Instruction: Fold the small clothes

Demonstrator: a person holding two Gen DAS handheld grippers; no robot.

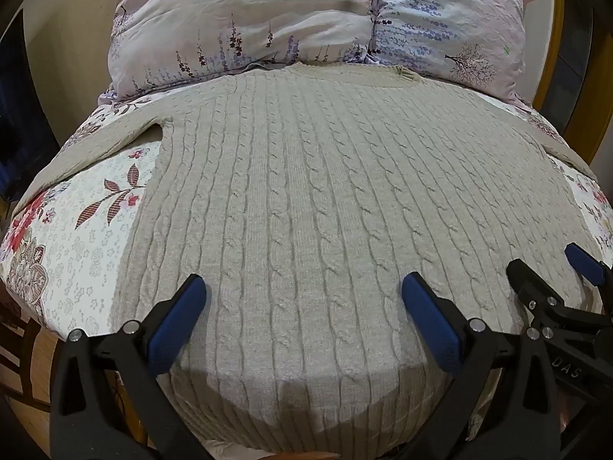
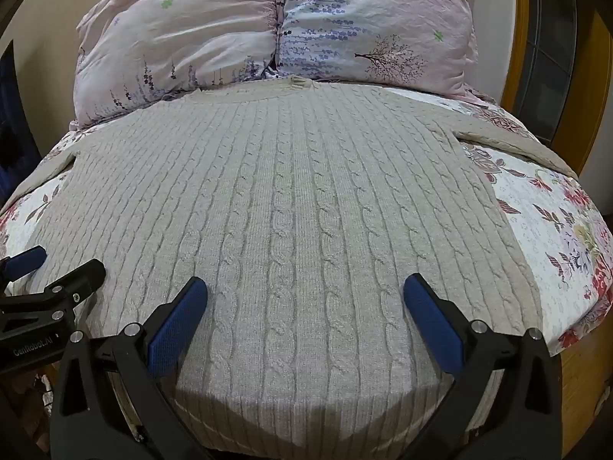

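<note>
A beige cable-knit sweater (image 1: 306,199) lies flat on the bed, collar at the far end by the pillows, hem hanging over the near edge; it also fills the right wrist view (image 2: 291,207). Its sleeves spread out to the left (image 1: 95,142) and right (image 2: 509,134). My left gripper (image 1: 302,299) is open and empty above the hem, left of centre. My right gripper (image 2: 304,299) is open and empty above the hem, right of centre. The right gripper shows at the right edge of the left wrist view (image 1: 551,268), and the left gripper at the left edge of the right wrist view (image 2: 57,264).
A floral quilt (image 1: 88,237) covers the bed under the sweater. Two lilac floral pillows (image 2: 268,27) lean at the far end. A wooden frame (image 2: 536,38) stands at the far right. A wooden floor (image 1: 38,383) lies below the bed's near edge.
</note>
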